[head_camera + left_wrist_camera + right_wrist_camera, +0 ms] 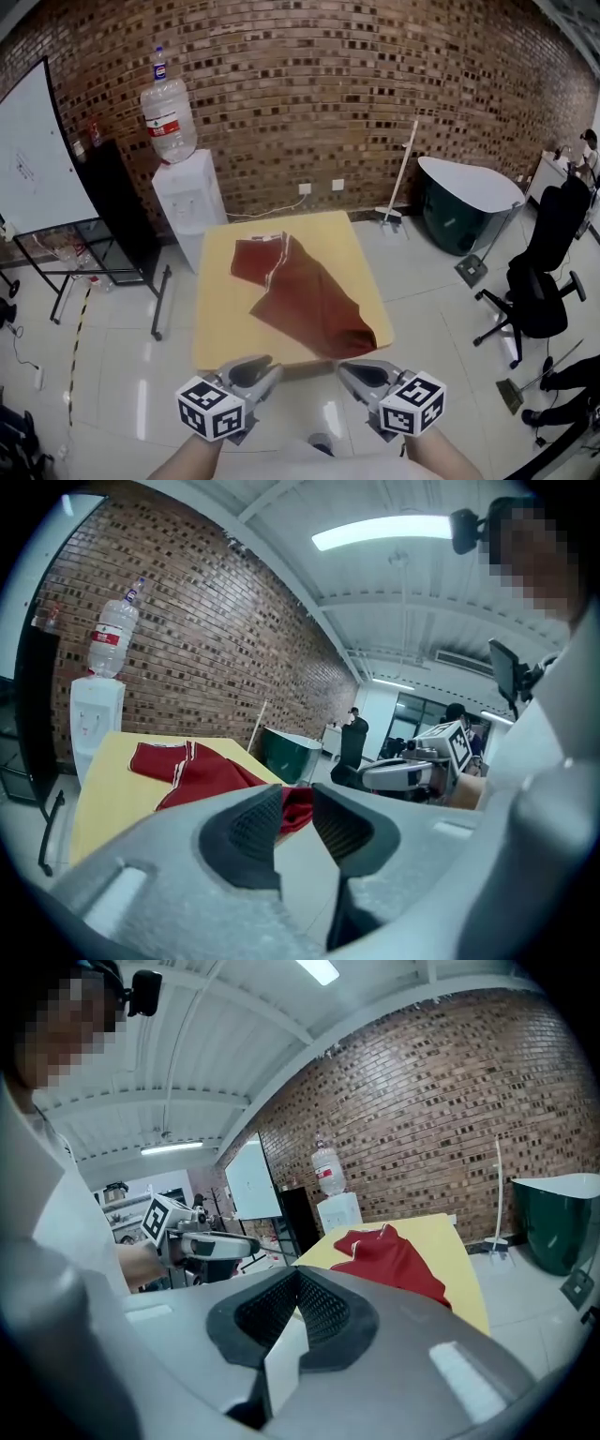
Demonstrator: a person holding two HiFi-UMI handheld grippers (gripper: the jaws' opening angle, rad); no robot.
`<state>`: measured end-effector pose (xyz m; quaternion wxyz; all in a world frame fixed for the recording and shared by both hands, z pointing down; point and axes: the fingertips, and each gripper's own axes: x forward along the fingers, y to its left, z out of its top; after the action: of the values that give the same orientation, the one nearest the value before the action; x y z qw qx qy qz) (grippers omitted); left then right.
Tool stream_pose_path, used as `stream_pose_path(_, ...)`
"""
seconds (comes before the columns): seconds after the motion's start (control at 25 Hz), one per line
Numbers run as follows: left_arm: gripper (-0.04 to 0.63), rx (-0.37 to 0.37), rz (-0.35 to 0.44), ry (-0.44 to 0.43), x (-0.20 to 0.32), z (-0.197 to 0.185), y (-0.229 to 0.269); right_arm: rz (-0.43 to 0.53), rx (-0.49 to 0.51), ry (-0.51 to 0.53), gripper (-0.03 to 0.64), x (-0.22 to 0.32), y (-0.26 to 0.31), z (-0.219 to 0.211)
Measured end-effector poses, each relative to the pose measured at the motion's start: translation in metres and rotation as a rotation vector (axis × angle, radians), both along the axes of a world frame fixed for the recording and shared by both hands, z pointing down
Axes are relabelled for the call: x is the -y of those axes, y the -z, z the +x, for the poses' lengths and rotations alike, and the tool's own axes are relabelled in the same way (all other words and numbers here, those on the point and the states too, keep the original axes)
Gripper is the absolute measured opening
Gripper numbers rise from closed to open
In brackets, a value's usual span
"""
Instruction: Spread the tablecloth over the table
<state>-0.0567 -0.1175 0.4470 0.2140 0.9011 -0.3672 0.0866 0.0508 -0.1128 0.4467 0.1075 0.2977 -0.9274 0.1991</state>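
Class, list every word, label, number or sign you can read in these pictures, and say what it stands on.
On the clear plastic water bottle, a red label: too blurred to read.
On the white whiteboard, faint marks: too small to read.
Nothing can be read anywhere.

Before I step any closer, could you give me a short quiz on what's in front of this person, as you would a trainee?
1. True or false: the red tablecloth already covers the whole yellow table.
2. Of the left gripper and the right gripper, whose jaws stand apart? A) left B) right C) both
3. What white appliance stands against the brick wall just beyond the table?

Key
1. False. It lies bunched in a diagonal heap, with bare yellow around it.
2. A. The left jaws are apart and grip nothing. The right jaws are together.
3. A water dispenser with a bottle on top.
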Motion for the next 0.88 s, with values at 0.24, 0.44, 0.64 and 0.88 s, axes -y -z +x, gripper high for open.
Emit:
stream_pose_path(0.24, 0.169, 0.015, -0.041, 0.124, 0.060, -0.022, -0.023, 0.009, -0.025, 0.032, 0.012, 0.054, -0.010, 0.014)
stream_pose_path(0.44, 0.191, 0.065, -0.113, 0.171, 0.097, -0.046, -0.054, -0.003, -0.095, 0.011, 0.063, 0.088, -0.035, 0.017)
stream_pose_path(0.64, 0.202, 0.119, -0.183, 0.154, 0.126, -0.062, -0.085, -0.028, -0.262, 0.019, 0.153, 0.114, -0.071, 0.014)
stream_pose_path(0.88, 0.243, 0.160, -0.338, 0.167, 0.165, -0.088, -0.147, -0.002, -0.461, 0.047, 0.179, 0.137, -0.099, 0.003)
